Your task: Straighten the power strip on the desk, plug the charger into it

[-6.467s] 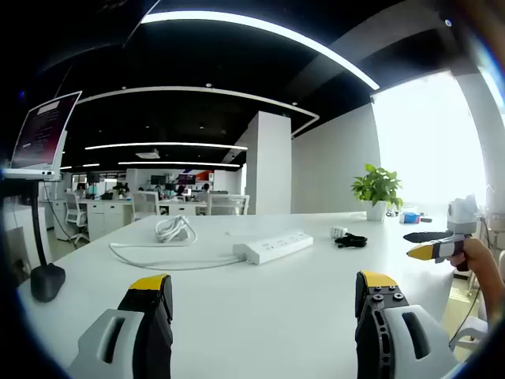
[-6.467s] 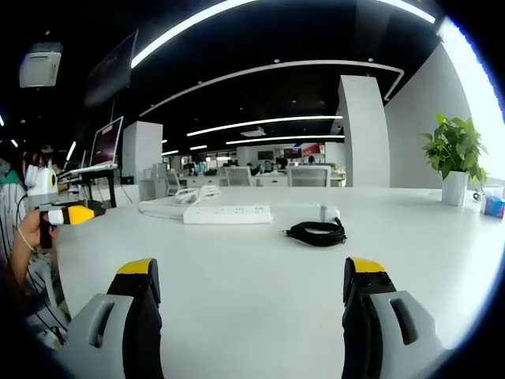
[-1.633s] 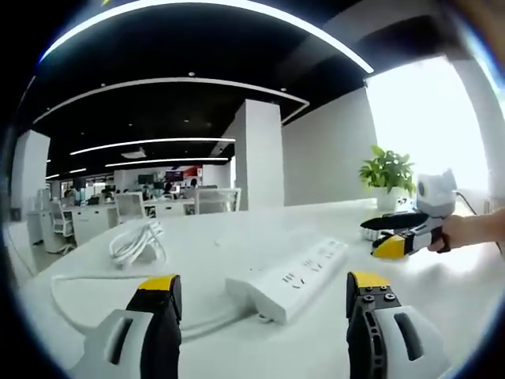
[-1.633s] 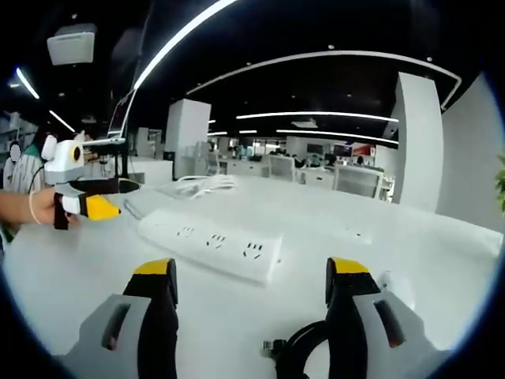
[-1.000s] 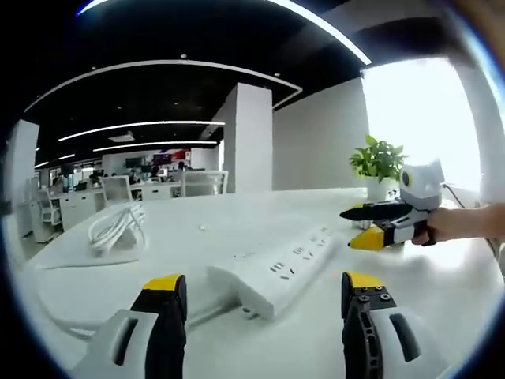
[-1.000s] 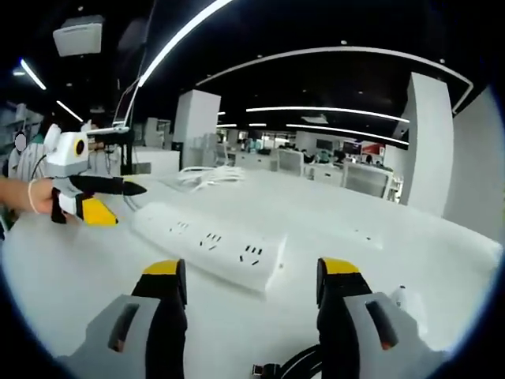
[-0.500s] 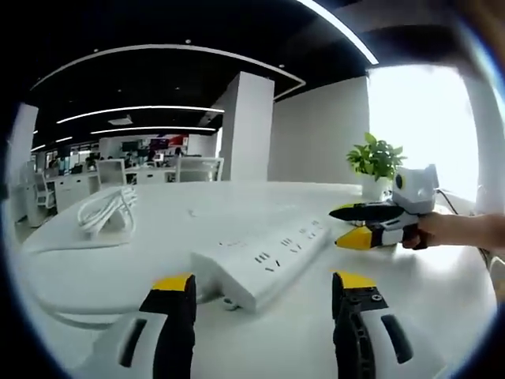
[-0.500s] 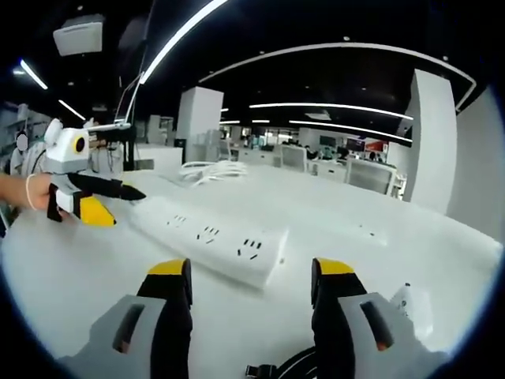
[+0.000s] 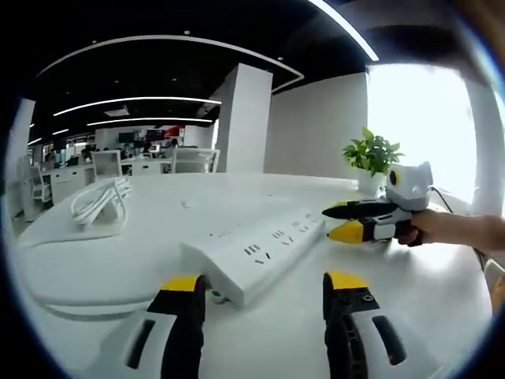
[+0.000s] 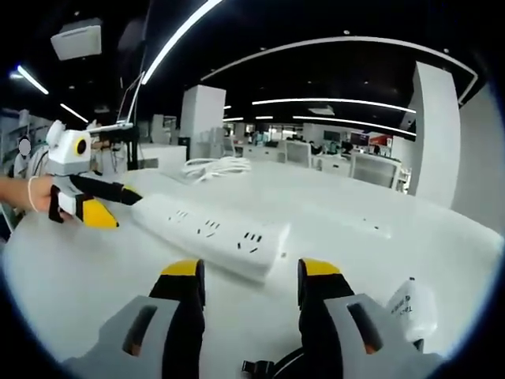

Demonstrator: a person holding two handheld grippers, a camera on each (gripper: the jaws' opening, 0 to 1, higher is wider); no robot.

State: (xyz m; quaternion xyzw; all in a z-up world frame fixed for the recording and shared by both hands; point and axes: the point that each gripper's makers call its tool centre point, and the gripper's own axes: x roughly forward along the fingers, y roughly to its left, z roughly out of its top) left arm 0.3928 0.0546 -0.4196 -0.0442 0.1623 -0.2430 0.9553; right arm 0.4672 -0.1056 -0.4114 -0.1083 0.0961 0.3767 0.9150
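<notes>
In the left gripper view the left gripper (image 9: 264,288) rises from the bottom with its yellow-tipped jaws parted and nothing between them; the near end of the white power strip (image 9: 256,253) lies on the white desk (image 9: 394,292) just ahead of the gap, not yet between the jaws, and the strip runs away at a slant toward the upper right; its sockets face up; the strip's white cord (image 9: 55,288) sweeps off to the left and ends in a coiled bundle (image 9: 99,207) farther back; at the strip's far end the right gripper (image 9: 347,221) comes in from the right, held by a hand (image 9: 442,229), its dark and yellow jaws close to that end, though whether they touch it cannot be told; a potted plant (image 9: 371,158) stands beyond.

In the right gripper view the right gripper's jaws are also apart and hold nothing; a black cable (image 10: 276,367) and the white charger (image 10: 414,304) lie low at the bottom and lower right; the strip's end sits just ahead of the jaw tips; the left gripper shows at the strip's far left end.
</notes>
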